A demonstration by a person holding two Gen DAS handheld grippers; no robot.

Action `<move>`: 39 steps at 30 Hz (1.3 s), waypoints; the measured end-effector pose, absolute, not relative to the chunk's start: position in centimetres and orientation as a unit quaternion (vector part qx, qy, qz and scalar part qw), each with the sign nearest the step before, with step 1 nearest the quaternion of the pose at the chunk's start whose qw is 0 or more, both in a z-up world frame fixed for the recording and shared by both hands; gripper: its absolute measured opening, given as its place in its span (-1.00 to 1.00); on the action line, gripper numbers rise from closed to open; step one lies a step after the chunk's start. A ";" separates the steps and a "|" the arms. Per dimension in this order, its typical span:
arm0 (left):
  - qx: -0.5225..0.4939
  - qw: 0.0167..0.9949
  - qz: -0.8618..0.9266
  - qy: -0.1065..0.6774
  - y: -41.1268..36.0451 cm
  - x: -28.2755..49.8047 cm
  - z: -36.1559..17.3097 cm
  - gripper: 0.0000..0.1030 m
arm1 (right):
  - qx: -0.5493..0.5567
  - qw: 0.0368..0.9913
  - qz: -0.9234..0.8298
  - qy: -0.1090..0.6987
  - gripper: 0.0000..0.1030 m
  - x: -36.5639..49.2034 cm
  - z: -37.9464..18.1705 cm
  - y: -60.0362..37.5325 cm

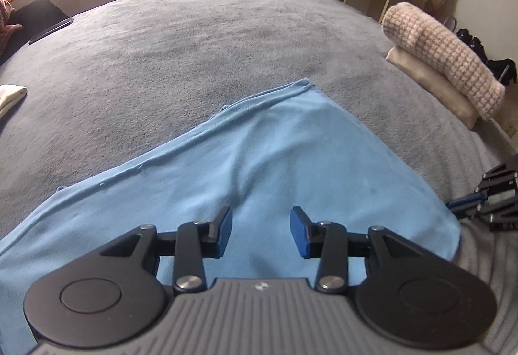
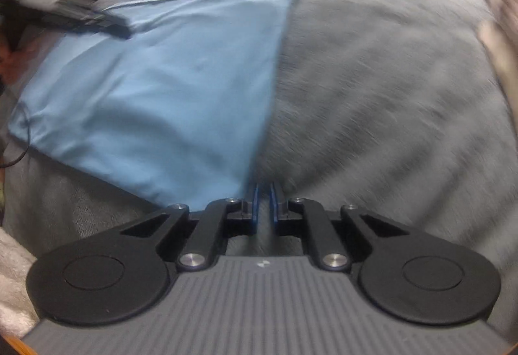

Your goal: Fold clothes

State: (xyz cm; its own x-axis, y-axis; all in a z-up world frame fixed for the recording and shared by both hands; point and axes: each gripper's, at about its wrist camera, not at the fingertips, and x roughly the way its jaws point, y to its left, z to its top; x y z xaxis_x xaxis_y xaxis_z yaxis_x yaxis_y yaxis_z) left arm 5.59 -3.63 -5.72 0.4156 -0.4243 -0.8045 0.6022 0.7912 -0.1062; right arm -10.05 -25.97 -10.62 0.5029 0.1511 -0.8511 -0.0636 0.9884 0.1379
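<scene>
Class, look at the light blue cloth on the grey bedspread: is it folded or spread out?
Folded: the light blue cloth shows doubled edges along its far hem and lies flat.

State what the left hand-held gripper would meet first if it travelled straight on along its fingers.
Most likely the flat light-blue cotton garment lying on the grey fleece blanket: the left hand-held gripper, open and empty, points down at it. How far off it hangs is unclear.

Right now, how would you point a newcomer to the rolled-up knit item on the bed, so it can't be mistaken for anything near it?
Start from the grey blanket covering the bed and follow it to its far right edge, past the light blue garment. There lies the rolled checked knit, resting on a flat cream folded piece. It is the only rolled, pink-and-grey checked thing; its neighbours are plain-coloured.
</scene>
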 end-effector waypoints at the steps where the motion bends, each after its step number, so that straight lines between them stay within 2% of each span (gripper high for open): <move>1: 0.101 0.834 -0.309 0.446 -3.4 5.4 -5.6 -0.21 | 0.038 0.868 0.052 0.492 -0.87 -10.3 -10.0 -25.9; 6: 0.102 0.826 -0.319 0.453 -2.6 4.4 -5.0 -0.21 | 0.010 0.885 0.108 0.453 -0.87 -10.3 -7.3 -22.4; 9: 0.105 0.817 -0.331 0.460 -1.5 3.3 -4.3 -0.21 | -0.025 0.876 0.152 0.456 -0.87 -9.3 -7.8 -19.5; 13: 0.105 0.798 -0.353 0.477 2.1 0.9 -3.8 -0.15 | -0.094 0.843 0.152 0.507 -0.91 -9.9 -10.7 -19.0; 16: 0.105 0.783 -0.360 0.496 5.4 -1.2 -4.1 -0.15 | -0.102 0.836 0.143 0.519 -0.90 -10.7 -9.5 -19.3; 24: 0.107 0.768 -0.353 0.524 8.1 -3.7 -6.2 -0.15 | -0.123 0.857 0.223 0.449 -0.89 -7.8 -6.5 -13.2; 29: 0.118 0.765 -0.346 0.531 9.2 -4.9 -7.3 -0.15 | -0.172 0.819 0.239 0.493 -0.90 -8.0 -9.7 -11.4; 33: 0.103 0.763 -0.342 0.539 10.4 -5.3 -7.9 -0.15 | -0.193 0.802 0.228 0.516 -0.89 -8.9 -8.4 -12.3; 39: 0.101 0.760 -0.346 0.541 10.5 -5.5 -8.5 -0.14 | -0.181 0.822 0.282 0.461 -0.88 -7.5 -6.0 -9.2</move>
State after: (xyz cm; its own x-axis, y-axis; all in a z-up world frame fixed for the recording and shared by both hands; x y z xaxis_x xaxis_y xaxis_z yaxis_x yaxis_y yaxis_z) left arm -5.52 10.54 -8.50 0.1749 -0.4164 -0.8922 0.6347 0.7404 -0.2212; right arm -7.52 -9.21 -6.01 0.4154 0.2967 -0.8599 -0.6304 0.7754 -0.0370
